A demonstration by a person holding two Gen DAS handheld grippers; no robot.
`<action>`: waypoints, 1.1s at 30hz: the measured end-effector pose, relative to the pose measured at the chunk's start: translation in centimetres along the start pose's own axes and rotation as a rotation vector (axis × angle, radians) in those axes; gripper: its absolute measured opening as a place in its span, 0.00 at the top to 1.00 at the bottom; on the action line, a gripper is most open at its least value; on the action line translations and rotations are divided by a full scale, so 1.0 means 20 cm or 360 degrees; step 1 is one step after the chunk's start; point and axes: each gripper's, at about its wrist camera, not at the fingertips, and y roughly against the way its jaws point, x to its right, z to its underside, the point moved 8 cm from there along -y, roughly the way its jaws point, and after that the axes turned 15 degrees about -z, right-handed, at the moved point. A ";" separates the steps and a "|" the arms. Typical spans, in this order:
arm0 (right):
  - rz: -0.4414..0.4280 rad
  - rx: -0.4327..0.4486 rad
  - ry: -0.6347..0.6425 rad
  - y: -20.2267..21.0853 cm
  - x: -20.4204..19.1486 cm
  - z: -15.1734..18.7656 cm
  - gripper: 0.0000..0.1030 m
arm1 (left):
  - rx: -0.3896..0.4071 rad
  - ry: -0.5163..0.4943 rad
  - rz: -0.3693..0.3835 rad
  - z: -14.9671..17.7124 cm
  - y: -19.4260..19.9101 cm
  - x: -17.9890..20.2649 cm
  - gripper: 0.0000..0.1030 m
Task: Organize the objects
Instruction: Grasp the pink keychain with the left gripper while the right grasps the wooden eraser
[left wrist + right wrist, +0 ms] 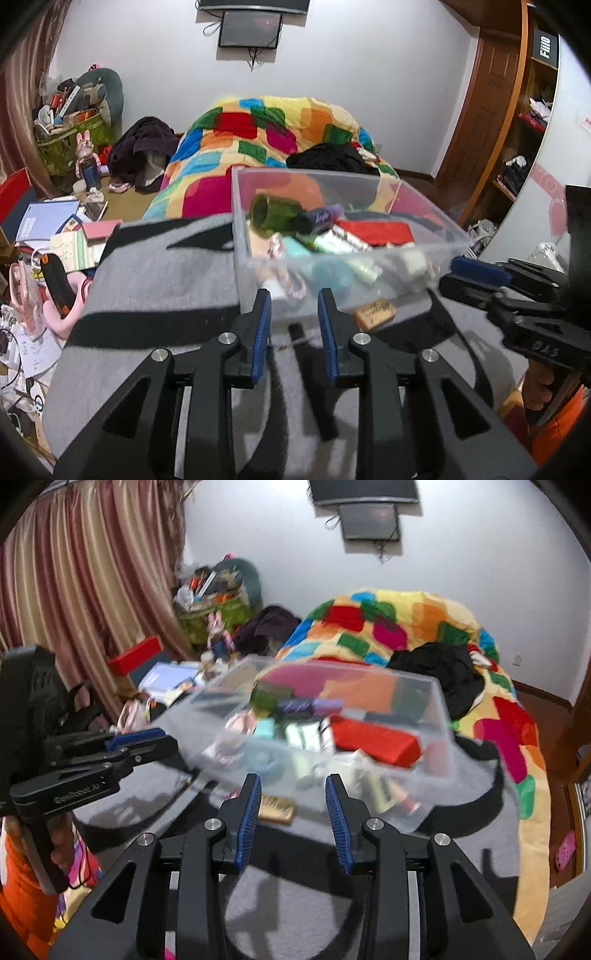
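Observation:
A clear plastic box [243, 221] stands on a grey and black blanket [155, 280] on the bed. It holds a green bottle [277, 216], a red packet [376, 232], tubes and other small items. The box also shows in the right wrist view [439, 716], blurred. A small tan block [375, 313] lies on the blanket just in front of the box; it also shows in the right wrist view [277, 806]. My left gripper [294, 295] is open and empty, close to the box's near wall. My right gripper [292, 779] is open and empty, just before the box.
A colourful patchwork quilt [258, 125] with black clothes [332, 157] lies behind the box. Books, papers and a pink bag [22, 295] clutter the floor at the left. A curtain [74, 572] hangs at the left; wooden shelves [517, 140] stand at the right.

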 end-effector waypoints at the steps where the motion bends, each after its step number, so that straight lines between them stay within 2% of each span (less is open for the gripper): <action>1: -0.0002 -0.0035 -0.0009 -0.04 0.00 0.02 0.68 | -0.0012 -0.0005 -0.0001 0.02 0.00 -0.01 0.74; 4: -0.0034 -0.0140 -0.0045 -0.15 0.01 0.06 0.68 | -0.0036 -0.0017 -0.0005 0.06 -0.01 -0.02 0.68; 6: -0.0034 -0.0212 -0.0050 -0.22 0.02 0.09 0.68 | -0.0053 -0.0016 0.0001 0.09 -0.02 -0.03 0.59; 9: -0.0037 -0.0274 -0.0046 -0.27 0.02 0.10 0.63 | -0.0075 -0.0025 0.0013 0.12 -0.03 -0.03 0.57; 12: -0.0031 -0.0323 -0.0041 -0.31 0.03 0.11 0.62 | -0.0095 -0.0043 0.0020 0.13 -0.05 -0.01 0.55; 16: -0.0039 -0.0333 -0.0032 -0.32 0.03 0.12 0.62 | -0.0130 -0.0079 0.0038 0.14 -0.09 0.04 0.54; 19: -0.0048 -0.0302 -0.0029 -0.29 0.04 0.13 0.66 | -0.0163 -0.0110 0.0047 0.15 -0.11 0.08 0.54; 24: -0.0058 -0.0257 -0.0044 -0.21 0.06 0.14 0.88 | -0.0194 -0.0204 0.0054 0.14 -0.15 0.18 0.54; 31: -0.0048 -0.0233 -0.0022 -0.12 0.10 0.18 0.88 | -0.0278 -0.0360 0.0009 0.14 -0.25 0.30 0.54; 32: -0.0059 -0.0231 -0.0032 -0.11 0.10 0.18 0.86 | -0.0299 -0.0370 0.0008 0.15 -0.27 0.30 0.54; 33: -0.0063 -0.0228 -0.0037 -0.10 0.11 0.17 0.79 | -0.0316 -0.0377 0.0013 0.15 -0.29 0.31 0.54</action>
